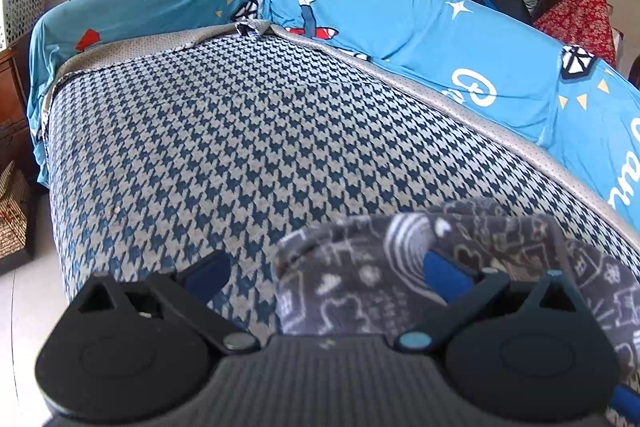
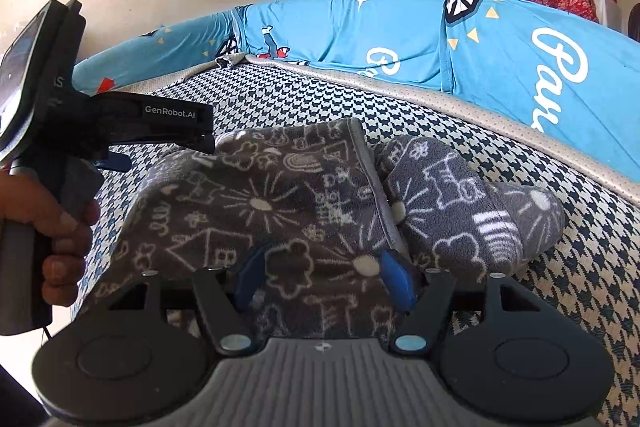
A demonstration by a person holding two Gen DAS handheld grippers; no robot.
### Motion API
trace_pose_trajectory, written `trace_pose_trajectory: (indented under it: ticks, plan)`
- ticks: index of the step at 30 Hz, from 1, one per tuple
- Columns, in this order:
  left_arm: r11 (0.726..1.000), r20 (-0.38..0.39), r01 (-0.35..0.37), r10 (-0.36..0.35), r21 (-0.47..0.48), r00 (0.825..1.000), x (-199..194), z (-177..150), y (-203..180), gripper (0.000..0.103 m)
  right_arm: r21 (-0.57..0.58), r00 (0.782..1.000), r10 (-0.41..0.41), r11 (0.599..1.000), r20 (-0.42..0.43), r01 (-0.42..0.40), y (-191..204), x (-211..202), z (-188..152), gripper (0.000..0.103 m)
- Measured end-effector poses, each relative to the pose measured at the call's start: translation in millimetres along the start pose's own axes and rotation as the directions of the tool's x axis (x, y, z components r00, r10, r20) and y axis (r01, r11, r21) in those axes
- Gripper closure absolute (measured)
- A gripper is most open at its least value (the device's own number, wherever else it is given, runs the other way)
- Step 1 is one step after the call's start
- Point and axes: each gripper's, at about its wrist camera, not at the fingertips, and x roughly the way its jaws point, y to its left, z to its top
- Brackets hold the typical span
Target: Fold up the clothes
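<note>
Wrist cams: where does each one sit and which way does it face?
Left wrist: on the left hand-held gripper, looking down its open fingers along the houndstooth bed cover; the grey printed fleece garment lies at lower right.
Right wrist: on the right hand-held gripper, fingers straddling the garment; the person's left hand holds the other gripper at left.
Shared: garment, bed cover, blue sheet against the wall.
</note>
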Motion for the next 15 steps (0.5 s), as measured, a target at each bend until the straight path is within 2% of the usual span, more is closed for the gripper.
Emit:
trace_pose_trajectory:
  ticks: [4,11,15]
  plan:
    - [0.999,-0.026,0.024,-0.023,0.029,0.999,-19.3,-17.9,-5.8,0.0,-0.034,0.999,-0.038,0.999,-0.029,0.037,5.4,-10.0,0.0,0.025]
    - [0.993,0.011,0.026,-0.028,0.118,1.0,-59.3,-51.5,0.5,0.0,-0.015,0.997,-0.068,0.998,-0.048,0.067,-1.7,-36.9,-7.3,0.025]
    - [0.991,0.012,0.016,-0.017,0.136,1.0,-69.6,-65.7,2.1,0.0,0.005,0.996,-0.071,0.997,-0.056,0.072,-3.4,-44.7,-11.5,0.024]
